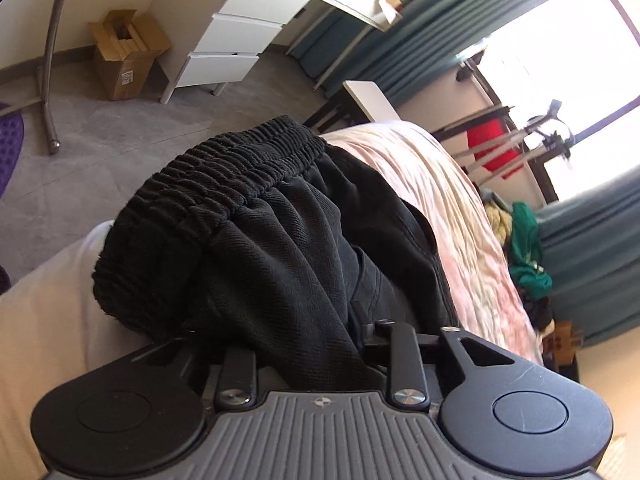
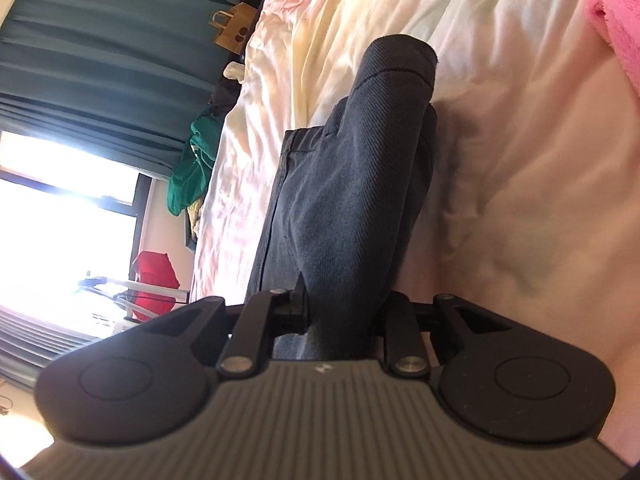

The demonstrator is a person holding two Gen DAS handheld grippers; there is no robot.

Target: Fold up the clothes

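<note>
Your left gripper (image 1: 280,344) has the black shorts (image 1: 256,216) bunched between its fingers, the cloth filling the gap, though you cannot tell whether the pads press on it. The ribbed elastic waistband (image 1: 224,168) arches across the top of the garment, gathered and crumpled, with soft twill folds falling below it. The shorts lie on the bed (image 1: 452,184), over a wrinkled pale pink and cream sheet. In your right wrist view, the right gripper (image 2: 344,312) has its fingers set on either side of a thick fold of the same dark fabric, which runs away from you as a long doubled band ending in a rounded hem. Teal curtains (image 1: 400,40) and a white drawer unit (image 1: 236,36) stand behind
</note>
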